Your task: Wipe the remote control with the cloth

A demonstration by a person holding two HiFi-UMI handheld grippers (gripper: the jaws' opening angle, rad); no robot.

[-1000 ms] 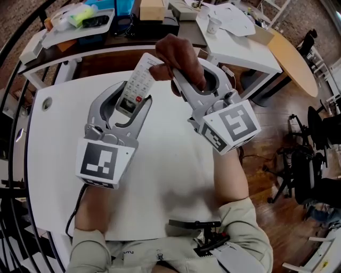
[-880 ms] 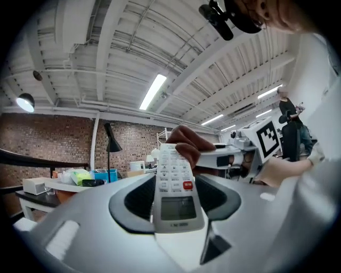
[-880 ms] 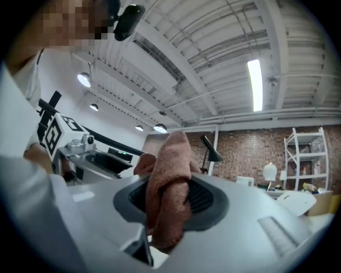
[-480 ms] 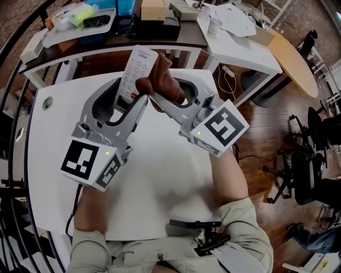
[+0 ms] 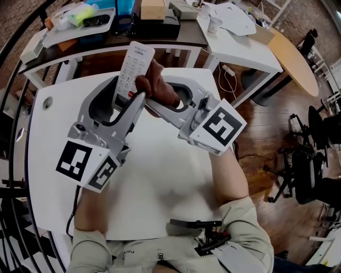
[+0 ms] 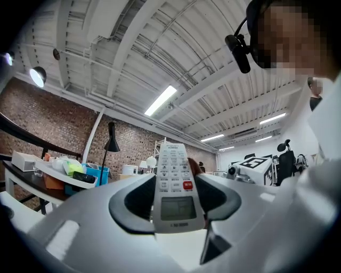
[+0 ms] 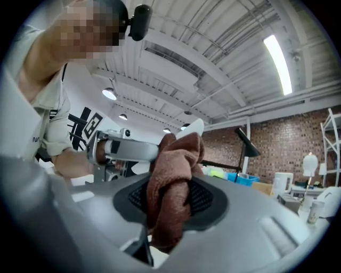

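Observation:
A white remote control with a small screen and a red button stands nearly upright above the table, its lower end clamped in my left gripper. My right gripper is shut on a bunched brown cloth, which presses against the remote's right side about halfway up. In the left gripper view the remote fills the jaws of the left gripper, and a bit of cloth shows behind it. In the right gripper view the cloth hides most of the remote; only its white tip shows.
The white table lies below both grippers. A black clamp-like object sits at its near edge. Behind it are a dark desk with a tray, a cardboard box and a paper cup. A round wooden table stands at the right.
The cloth has slid from the remote's top end down to its middle as the right gripper moved left. The left gripper rolled, and the remote now stands more upright.

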